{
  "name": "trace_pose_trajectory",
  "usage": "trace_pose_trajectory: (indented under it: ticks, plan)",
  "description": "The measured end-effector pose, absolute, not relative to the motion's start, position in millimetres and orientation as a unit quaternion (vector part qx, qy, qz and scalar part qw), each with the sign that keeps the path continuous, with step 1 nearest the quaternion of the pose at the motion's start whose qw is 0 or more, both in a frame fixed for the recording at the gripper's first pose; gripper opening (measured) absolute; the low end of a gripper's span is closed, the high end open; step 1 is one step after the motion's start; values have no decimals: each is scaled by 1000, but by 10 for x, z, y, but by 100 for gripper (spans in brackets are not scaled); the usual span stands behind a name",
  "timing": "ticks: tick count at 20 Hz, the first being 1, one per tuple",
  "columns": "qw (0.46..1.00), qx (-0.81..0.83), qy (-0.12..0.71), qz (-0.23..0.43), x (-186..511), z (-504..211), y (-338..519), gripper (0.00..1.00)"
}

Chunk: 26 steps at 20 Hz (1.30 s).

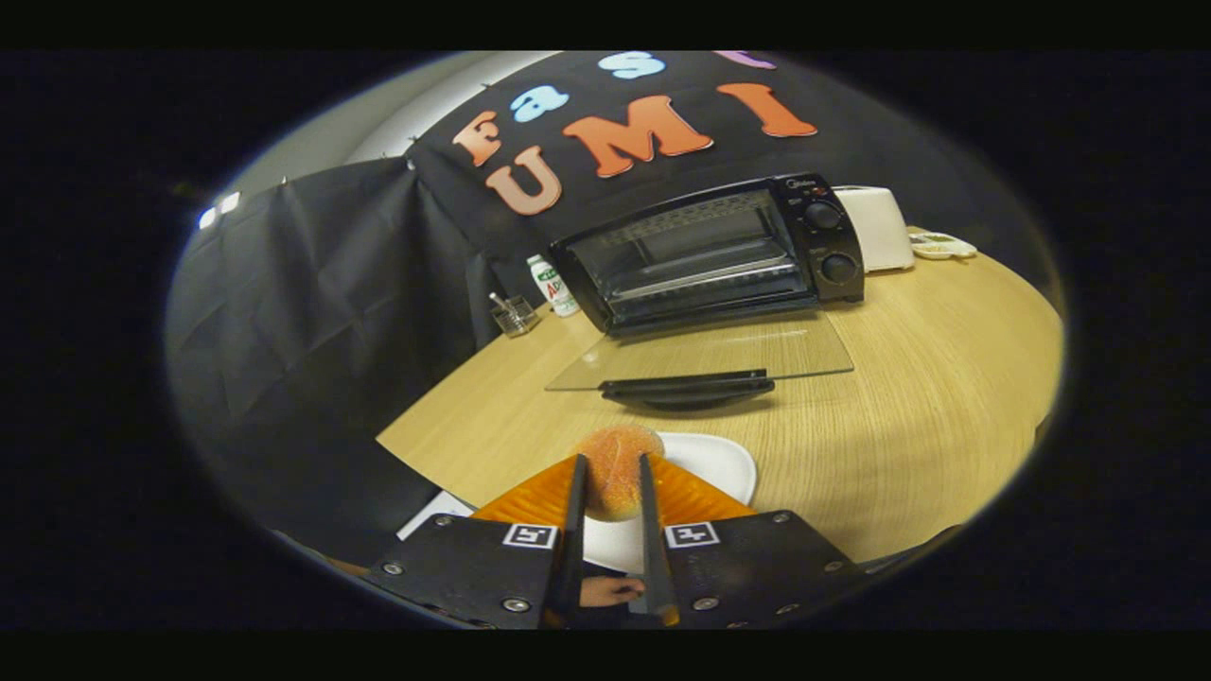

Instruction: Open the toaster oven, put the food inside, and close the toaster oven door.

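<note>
Gripping a round bread roll [615,471], the gripper [611,473] has both fingers pressed against its sides, over a white plate [719,463] on the wooden table [927,397]. Beyond the fingers stands the black toaster oven [710,251], its glass door [700,355] folded down flat, cavity open. Left of the oven: a small white bottle [552,284] and a clear glass container [514,315]. Behind its right side, a white appliance [880,227].

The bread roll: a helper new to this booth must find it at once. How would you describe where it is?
Start at the black toaster oven, its glass door folded down onto the wooden table. Nearer than the door lies a white plate. The round, golden bread roll sits there, clamped between the gripper fingers.
</note>
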State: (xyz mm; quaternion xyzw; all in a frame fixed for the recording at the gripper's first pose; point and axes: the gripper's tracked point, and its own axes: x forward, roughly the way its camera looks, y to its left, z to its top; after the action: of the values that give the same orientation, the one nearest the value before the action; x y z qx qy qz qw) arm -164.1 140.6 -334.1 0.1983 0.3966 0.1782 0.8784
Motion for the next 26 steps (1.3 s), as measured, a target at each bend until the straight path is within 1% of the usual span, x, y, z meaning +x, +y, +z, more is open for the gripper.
trace_pose_trajectory:
  ticks: [5, 10, 19, 22, 26]
  plan:
    - [881, 267, 360, 154, -1184, -3258, 1530, 27]
    - [871, 335, 333, 135, -707, -3191, 1685, 27]
    - [862, 403, 302, 62, 297, -3232, 1625, 26]
    - [858, 416, 299, 38, 551, -3301, 1545, 27]
    - [838, 459, 296, 7, 775, -3425, 1463, 27]
